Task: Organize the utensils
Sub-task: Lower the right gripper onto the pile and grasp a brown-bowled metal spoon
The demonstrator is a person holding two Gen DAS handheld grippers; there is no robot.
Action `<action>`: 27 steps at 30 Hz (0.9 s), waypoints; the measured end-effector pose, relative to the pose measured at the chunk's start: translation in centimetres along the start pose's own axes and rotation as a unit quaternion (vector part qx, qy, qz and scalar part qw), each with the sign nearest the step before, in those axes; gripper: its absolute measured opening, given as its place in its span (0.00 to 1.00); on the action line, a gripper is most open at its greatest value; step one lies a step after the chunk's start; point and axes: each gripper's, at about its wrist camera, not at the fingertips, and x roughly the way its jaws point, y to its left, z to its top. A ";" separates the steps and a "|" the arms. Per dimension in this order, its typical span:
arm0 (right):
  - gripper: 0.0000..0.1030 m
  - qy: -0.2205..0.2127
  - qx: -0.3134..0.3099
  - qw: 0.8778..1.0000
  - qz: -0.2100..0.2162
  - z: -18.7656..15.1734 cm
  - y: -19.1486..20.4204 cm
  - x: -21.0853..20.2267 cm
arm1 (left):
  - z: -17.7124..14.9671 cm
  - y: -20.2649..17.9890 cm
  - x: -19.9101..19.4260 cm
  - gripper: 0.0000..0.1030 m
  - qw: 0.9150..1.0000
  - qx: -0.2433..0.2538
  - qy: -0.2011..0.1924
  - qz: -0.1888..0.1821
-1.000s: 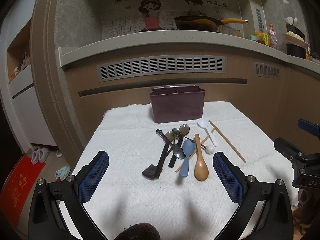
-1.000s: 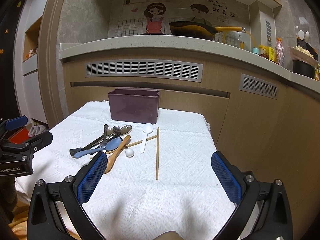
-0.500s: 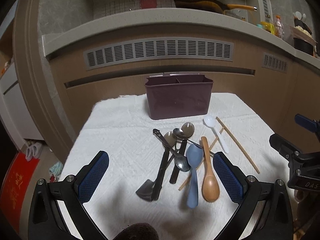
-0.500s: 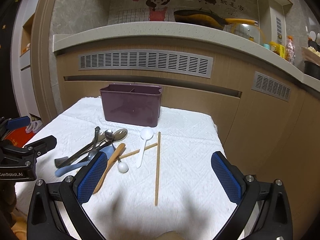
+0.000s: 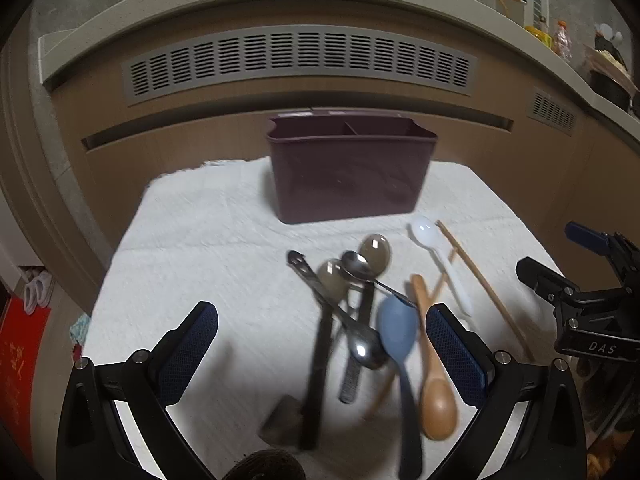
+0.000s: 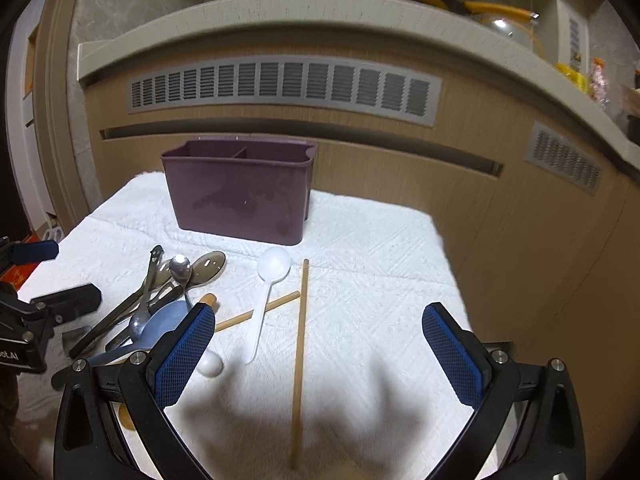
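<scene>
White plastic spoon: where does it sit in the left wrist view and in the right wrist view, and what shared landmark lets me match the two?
Left wrist view: the white plastic spoon lies right of centre, bowl toward the holder, beside a chopstick.
Right wrist view: the same spoon lies near centre, its handle crossing over a slanted chopstick.
Shared landmark: the dark purple utensil holder stands just behind the spoon's bowl in both.

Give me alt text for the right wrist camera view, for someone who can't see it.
The open right tool hovers over a white cloth, a wooden chopstick lying between its blue pads. A white spoon and a pile of spoons lie to the left, and an empty purple bin stands behind them.
</scene>
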 end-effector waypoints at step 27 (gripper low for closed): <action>0.36 0.129 -0.146 0.963 0.188 3.6 11.5 11.7 | -0.9 9.8 1.1 1.00 0.996 -0.082 -0.032 0.034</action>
